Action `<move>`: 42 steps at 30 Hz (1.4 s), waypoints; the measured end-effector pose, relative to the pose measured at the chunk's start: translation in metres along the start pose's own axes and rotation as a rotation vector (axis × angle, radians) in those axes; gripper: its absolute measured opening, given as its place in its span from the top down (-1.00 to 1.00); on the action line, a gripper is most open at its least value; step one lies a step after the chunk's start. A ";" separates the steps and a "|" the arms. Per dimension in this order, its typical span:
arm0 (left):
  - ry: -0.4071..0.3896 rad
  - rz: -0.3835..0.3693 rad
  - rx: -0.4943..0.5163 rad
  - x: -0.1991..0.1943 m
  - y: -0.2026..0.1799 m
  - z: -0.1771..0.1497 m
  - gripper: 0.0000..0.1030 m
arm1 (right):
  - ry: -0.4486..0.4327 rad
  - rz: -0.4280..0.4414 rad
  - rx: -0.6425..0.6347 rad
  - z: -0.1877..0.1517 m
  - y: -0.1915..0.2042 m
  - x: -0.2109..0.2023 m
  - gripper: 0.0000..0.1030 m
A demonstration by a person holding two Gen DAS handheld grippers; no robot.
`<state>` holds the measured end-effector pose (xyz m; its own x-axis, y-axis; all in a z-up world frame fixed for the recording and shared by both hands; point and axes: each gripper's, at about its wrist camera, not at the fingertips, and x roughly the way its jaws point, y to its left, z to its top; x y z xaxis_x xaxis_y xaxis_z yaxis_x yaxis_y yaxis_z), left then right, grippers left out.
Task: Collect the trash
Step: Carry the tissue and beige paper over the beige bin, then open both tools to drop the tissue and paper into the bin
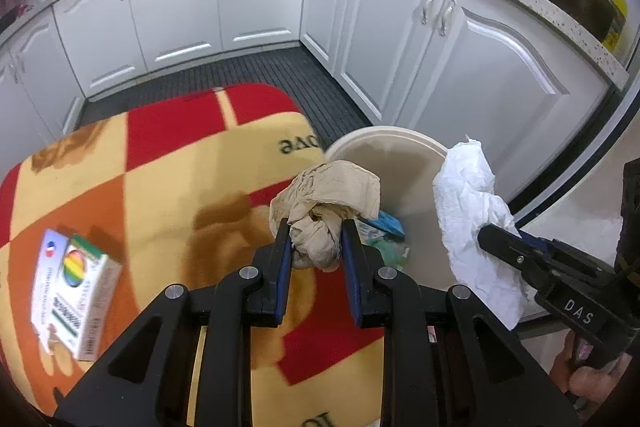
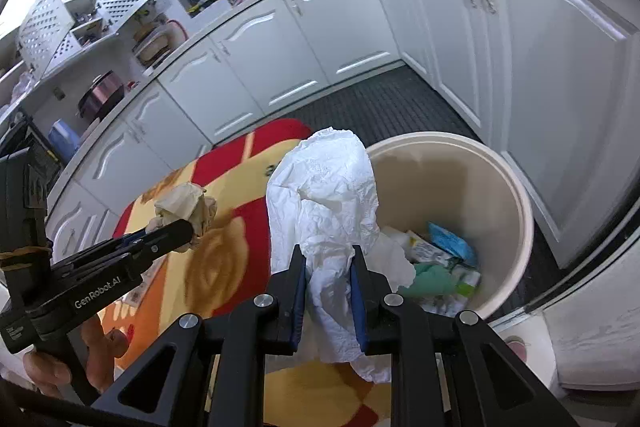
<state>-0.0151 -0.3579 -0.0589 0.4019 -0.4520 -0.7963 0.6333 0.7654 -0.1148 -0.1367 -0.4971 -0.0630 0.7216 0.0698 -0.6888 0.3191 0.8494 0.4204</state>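
Soft brown tissue wad (image 1: 320,211) clamped in my left gripper (image 1: 316,247) | limp white paper (image 2: 324,211) pinched in right gripper (image 2: 328,283) | both light, crushable, beside bin (image 2: 516,187) rim

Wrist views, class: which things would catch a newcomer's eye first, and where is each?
The left gripper clamps a crumpled brown paper wad above the blanket's edge, and the right gripper clamps a white tissue beside the bin's rim. The cream bin below holds wrappers. A small printed box lies on the red-and-yellow blanket.
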 end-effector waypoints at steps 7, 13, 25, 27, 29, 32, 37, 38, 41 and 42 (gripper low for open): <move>0.024 -0.027 0.012 0.017 -0.019 0.004 0.60 | 0.002 -0.040 0.017 0.000 -0.021 0.003 0.64; 0.052 -0.061 0.015 0.034 -0.029 0.006 0.59 | 0.013 -0.061 0.048 0.001 -0.039 0.011 0.64; 0.101 -0.086 0.029 0.066 -0.043 0.012 0.59 | 0.042 -0.092 0.099 -0.002 -0.065 0.030 0.64; 0.110 -0.086 0.032 0.071 -0.045 0.011 0.59 | 0.049 -0.097 0.105 -0.002 -0.068 0.033 0.64; 0.119 -0.085 0.039 0.076 -0.050 0.010 0.59 | 0.053 -0.099 0.110 -0.002 -0.071 0.036 0.64; 0.124 -0.081 0.047 0.081 -0.053 0.009 0.58 | 0.060 -0.108 0.108 -0.001 -0.073 0.040 0.64; 0.132 -0.095 0.038 0.086 -0.053 0.010 0.49 | 0.078 -0.130 0.106 -0.002 -0.077 0.049 0.62; 0.134 -0.099 0.037 0.087 -0.053 0.010 0.45 | 0.083 -0.137 0.105 -0.002 -0.077 0.051 0.58; 0.132 -0.118 0.020 0.088 -0.049 0.009 0.16 | 0.088 -0.157 0.104 -0.001 -0.080 0.054 0.12; 0.126 -0.127 0.010 0.087 -0.048 0.008 0.07 | 0.082 -0.159 0.105 -0.002 -0.081 0.054 0.09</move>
<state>-0.0047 -0.4375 -0.1180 0.2332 -0.4833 -0.8438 0.6801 0.7013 -0.2137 -0.1249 -0.5610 -0.1349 0.6059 -0.0150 -0.7954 0.4907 0.7940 0.3589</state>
